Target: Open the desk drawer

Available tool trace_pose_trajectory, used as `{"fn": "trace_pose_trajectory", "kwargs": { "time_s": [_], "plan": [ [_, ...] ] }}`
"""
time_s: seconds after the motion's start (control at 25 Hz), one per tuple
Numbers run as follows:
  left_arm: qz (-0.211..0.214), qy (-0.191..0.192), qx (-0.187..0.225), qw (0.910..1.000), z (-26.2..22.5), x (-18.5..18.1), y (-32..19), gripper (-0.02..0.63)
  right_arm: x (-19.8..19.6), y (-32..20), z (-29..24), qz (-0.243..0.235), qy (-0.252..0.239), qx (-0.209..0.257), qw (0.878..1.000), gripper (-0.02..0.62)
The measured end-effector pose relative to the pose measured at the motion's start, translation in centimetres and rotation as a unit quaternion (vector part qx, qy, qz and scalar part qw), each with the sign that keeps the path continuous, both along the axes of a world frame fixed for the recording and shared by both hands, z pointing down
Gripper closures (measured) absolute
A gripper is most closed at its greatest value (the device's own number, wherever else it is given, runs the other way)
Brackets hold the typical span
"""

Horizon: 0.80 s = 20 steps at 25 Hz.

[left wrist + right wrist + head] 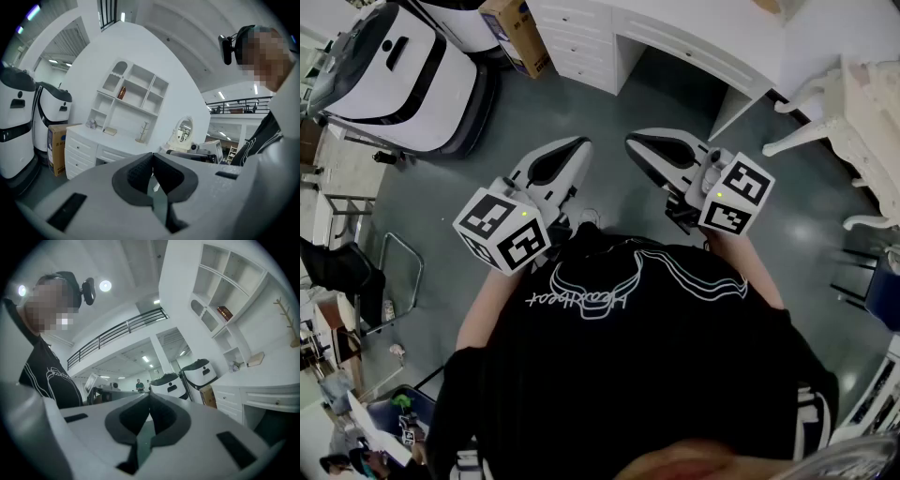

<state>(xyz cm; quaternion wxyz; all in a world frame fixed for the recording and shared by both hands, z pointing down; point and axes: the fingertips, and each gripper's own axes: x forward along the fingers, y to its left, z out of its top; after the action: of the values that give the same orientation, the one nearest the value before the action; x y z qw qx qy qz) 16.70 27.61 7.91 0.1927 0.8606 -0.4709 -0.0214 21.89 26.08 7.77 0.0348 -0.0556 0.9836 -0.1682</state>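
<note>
- Head view: seen from above, a person in a black shirt holds both tools level in front of the chest, over a grey floor. The left gripper [578,144] and the right gripper [635,141] sit side by side, tips close together and pointing towards a white desk [703,42] along the top edge. The desk's drawers [579,45] are all pushed in. The desk stands well apart from both tools, with bare floor between. A cardboard box [517,33] sits just left of the drawers, and a white machine [403,80] stands further left.
- Left gripper view: the left gripper [152,157] is clenched, its dark pads pressed tip to tip with nothing between them. The desk lies beyond and to the left of the tips. Its drawer fronts are closed below a white shelf unit [133,96], with an oval mirror [184,130] to the right.
- Right gripper view: the right gripper [149,397] is clenched in the same way and holds nothing. The desk lies off to the right of its tips, well apart, and the drawers seen there are closed.
</note>
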Motion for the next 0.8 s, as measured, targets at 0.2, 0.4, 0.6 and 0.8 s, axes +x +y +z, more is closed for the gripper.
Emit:
{"fn": "trace_pose_trajectory", "kwargs": {
  "time_s": [0.2, 0.4, 0.6, 0.8],
  "plan": [
    [-0.009, -0.005, -0.001, 1.0000, -0.2, -0.2, 1.4, 0.601, -0.2, 1.3, -0.4, -0.007, 0.003, 0.007, 1.000, 0.589],
    [-0.014, 0.004, -0.006, 0.9999, 0.1, -1.6, 1.2, 0.601, -1.4, 1.4, -0.2, -0.011, 0.004, 0.000, 1.000, 0.590],
    [-0.006, 0.015, -0.020, 0.9997, 1.0, -3.2, -0.6, 0.601, -3.3, -0.1, 0.9, -0.014, 0.018, -0.023, 0.999, 0.589],
    [0.000, 0.040, -0.042, 0.9983, 2.8, -6.3, -3.3, 0.601, -6.2, -3.0, 2.5, -0.003, 0.024, -0.062, 0.998, 0.589]
  ]
}}
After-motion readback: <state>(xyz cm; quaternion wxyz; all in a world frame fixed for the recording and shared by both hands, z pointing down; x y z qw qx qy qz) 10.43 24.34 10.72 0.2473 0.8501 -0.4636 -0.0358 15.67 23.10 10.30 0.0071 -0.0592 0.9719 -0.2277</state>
